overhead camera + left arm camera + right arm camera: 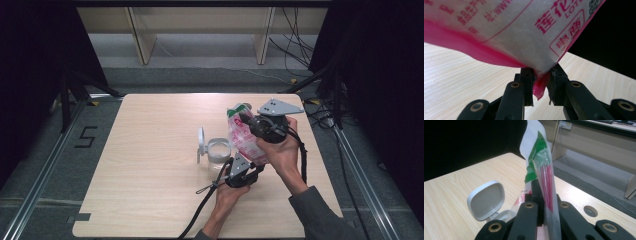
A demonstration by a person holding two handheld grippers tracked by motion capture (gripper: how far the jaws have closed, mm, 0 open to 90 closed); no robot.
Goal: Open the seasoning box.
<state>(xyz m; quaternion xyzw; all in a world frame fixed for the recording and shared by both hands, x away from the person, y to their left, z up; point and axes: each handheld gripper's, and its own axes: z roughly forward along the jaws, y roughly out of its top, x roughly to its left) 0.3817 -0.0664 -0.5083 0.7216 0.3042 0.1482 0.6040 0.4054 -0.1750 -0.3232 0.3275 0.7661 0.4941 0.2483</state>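
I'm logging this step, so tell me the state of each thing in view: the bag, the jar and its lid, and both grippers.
Bag: lifted off the table, tilted, held at both ends.
Jar: upright on the table, open.
Lid: flipped up, hinged to the jar's rim.
Left gripper: shut on the bag's lower pink corner.
Right gripper: shut on the bag's green-striped top.
Table: bears the jar.

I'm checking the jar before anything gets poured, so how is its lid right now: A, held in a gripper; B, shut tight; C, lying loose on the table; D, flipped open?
D: the lid stands flipped up beside the jar's open mouth, still hinged to it.
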